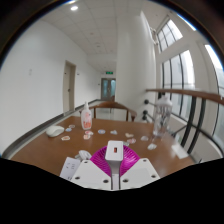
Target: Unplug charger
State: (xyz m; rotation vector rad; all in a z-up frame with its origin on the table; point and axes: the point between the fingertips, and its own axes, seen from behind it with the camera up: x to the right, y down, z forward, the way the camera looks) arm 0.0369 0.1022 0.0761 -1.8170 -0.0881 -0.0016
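Low centre of frame: tool (113, 163) with two white fingers (91, 175), magenta pads on their inner faces. A small white charger (115, 151) sits between the pads at the fingertips; the pads appear to press it on both sides, so the tool reads as clenched on the charger. What the charger plugs into is hidden below it by the fingers. Just beyond the fingertips a brown round bench (40, 152) spreads across the middle of the frame. Scattered on it: several small white pieces (104, 137), too small to identify. Left middle: a flat white object (54, 130) near the bench edge. Slightly left of centre, farther back: a clear bottle (87, 116) with pinkish contents, upright. Right of centre: a dark stand-like object (161, 118), details unclear. Upper left: corridor with a door (69, 88). Upper centre: a green sign (106, 71) over a far doorway. Right side: tall windows (180, 75), a dark rail crossing before them.
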